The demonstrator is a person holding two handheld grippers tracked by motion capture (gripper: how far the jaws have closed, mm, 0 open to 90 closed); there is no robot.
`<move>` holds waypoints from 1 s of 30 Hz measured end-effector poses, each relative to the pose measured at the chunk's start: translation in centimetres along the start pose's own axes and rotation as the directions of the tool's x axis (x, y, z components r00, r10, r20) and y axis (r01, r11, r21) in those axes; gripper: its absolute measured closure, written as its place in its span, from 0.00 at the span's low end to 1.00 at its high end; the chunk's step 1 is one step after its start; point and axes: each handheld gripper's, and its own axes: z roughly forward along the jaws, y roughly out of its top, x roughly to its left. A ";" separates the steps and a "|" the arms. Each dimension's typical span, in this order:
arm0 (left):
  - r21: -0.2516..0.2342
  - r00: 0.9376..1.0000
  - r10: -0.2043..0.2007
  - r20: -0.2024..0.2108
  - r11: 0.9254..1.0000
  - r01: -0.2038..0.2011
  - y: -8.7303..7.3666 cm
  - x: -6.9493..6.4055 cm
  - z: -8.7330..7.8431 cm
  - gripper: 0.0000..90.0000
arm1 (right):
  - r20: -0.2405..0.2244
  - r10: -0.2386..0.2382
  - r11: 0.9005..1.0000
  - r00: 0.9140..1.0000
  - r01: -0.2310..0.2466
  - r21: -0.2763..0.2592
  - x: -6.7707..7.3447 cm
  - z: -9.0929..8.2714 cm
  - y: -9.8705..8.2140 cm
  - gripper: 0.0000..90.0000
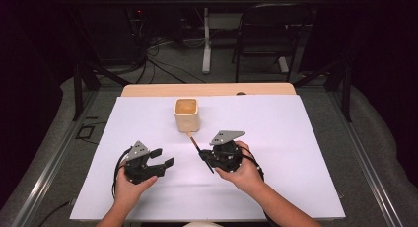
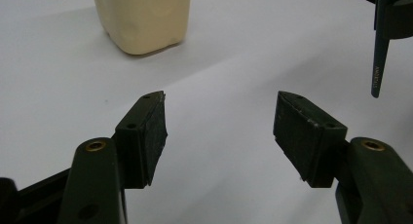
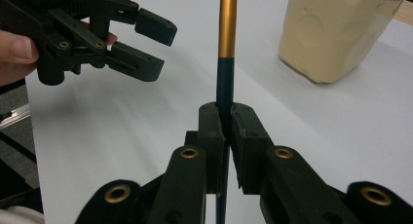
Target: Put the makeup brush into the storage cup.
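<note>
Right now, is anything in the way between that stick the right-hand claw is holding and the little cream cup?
Nothing visible. The right gripper is shut on the stick, whose far end points toward the cup. The left gripper hangs open, off to the side.

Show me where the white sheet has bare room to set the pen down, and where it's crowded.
The white sheet is bare right of the cream cup, out to its right edge, and likewise left of the cup, above the left tongs. The near strip along its front edge is free too. Crowded: the middle, where the right tongs hold the pen just before the cup.
</note>
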 end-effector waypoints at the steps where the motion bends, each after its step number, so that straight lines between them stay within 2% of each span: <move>1: -0.025 1.000 -0.004 0.027 1.000 0.004 0.4 -0.1 -0.1 0.40 | 0.000 0.000 1.000 1.000 0.000 0.000 0.0 0.0 0.0 0.93; 2: -0.025 1.000 -0.004 0.027 1.000 0.004 0.4 -0.1 -0.1 0.42 | 0.000 0.000 1.000 1.000 0.000 0.000 0.0 0.0 0.0 0.93; 3: -0.032 0.999 -0.003 0.038 0.999 0.004 0.7 -0.3 -0.1 0.42 | 0.000 0.005 0.999 1.000 -0.005 -0.035 -0.1 0.1 -0.4 0.93; 5: -0.041 0.999 -0.004 0.054 0.999 0.006 1.0 -0.4 -0.2 0.43 | -0.003 0.013 0.999 1.000 -0.013 -0.048 -0.3 0.1 -0.5 0.93; 13: -0.082 0.994 -0.009 0.108 0.996 0.018 2.7 -1.3 -0.4 0.45 | -0.003 0.022 0.999 1.000 -0.022 -0.044 -0.5 -0.1 -0.7 0.93; 14: -0.085 0.993 -0.008 0.114 0.996 0.017 3.0 -1.4 -0.4 0.46 | -0.004 0.026 0.998 1.000 -0.026 -0.058 -0.5 -0.1 -0.8 0.93; 26: -0.121 0.987 0.052 0.154 0.992 -0.034 6.1 -3.1 -0.1 0.49 | -0.004 0.043 0.992 0.999 -0.044 -0.117 -0.7 -0.9 -0.5 0.93; 30: -0.125 0.985 0.050 0.164 0.992 -0.030 6.7 -3.4 0.1 0.48 | -0.004 0.048 0.992 0.999 -0.048 -0.120 -0.8 -1.1 -0.5 0.93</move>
